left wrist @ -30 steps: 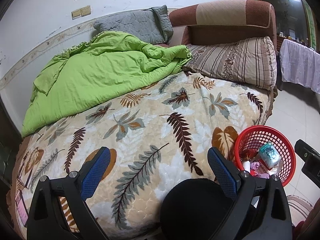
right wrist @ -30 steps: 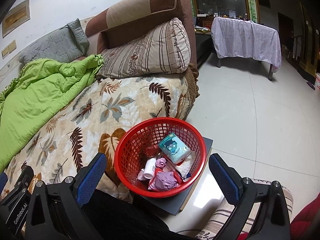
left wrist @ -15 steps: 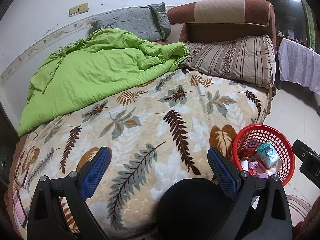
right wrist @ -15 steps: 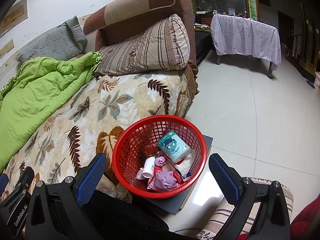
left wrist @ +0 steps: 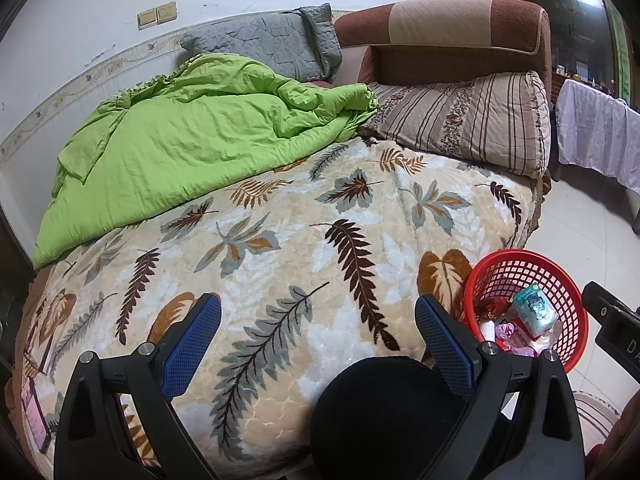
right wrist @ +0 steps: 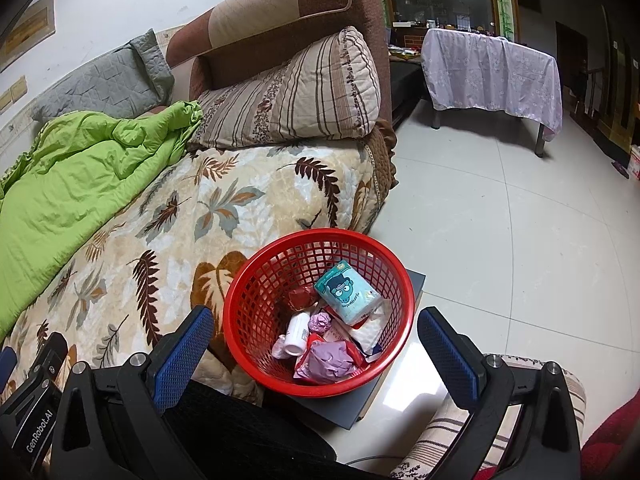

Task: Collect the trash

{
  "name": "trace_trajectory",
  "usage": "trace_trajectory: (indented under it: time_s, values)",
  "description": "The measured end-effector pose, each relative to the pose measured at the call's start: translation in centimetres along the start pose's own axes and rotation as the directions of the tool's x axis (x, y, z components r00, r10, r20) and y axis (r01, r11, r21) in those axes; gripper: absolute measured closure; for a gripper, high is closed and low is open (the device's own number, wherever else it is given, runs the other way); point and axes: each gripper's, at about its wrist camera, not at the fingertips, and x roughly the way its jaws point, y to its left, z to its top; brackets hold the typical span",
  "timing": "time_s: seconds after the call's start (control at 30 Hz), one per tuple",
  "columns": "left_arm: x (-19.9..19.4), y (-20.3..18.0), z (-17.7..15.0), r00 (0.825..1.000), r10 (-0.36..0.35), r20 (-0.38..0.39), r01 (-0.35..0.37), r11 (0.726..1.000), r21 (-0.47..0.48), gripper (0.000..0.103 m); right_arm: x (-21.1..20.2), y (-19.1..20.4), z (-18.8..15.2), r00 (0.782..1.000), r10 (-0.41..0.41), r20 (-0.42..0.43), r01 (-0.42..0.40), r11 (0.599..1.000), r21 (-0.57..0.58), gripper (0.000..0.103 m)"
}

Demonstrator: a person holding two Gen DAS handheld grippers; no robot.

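Both tools open, empty; red basket [right wrist: 240, 320] w/ trash

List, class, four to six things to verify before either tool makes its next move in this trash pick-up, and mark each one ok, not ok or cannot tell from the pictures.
1. Left tool open and empty: ok.
2. Right tool open and empty: ok.
3. Red basket upright on the dark stand beside the bed: ok.
4. Trash inside the basket, such as the tissue pack, white bottle and purple wrapper: ok.
5. No loose trash visible on the leaf-print blanket: ok.
6. Nothing hidden under the green quilt: cannot tell.
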Motion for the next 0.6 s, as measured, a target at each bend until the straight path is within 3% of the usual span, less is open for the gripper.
trace_trajectory:
  time_s: [0.37,0.5,0.6]
  values:
    - [0.6,1.1,-0.1,1.000,0.010,-0.018,-0.011,0.999,-0.048,0.006,1.9,2.8,1.2,0.999,0.034,0.003,-0.034,0.997,-0.074,0.000]
    - [1.6,4.2,-0.1,0.998,0.056,-0.040,-0.060,0.991,-0.119,0.006,3.8,6.7,2.8,0.992,0.127,-0.007,-0.126,0.966,-0.224,0.000]
    - [2.6,7.4,-0.3,0.992,0.096,-0.079,-0.110,0.974,-0.196,0.006,5.6,10.6,4.3,0.963,0.260,-0.066,-0.267,0.912,-0.311,0.000]
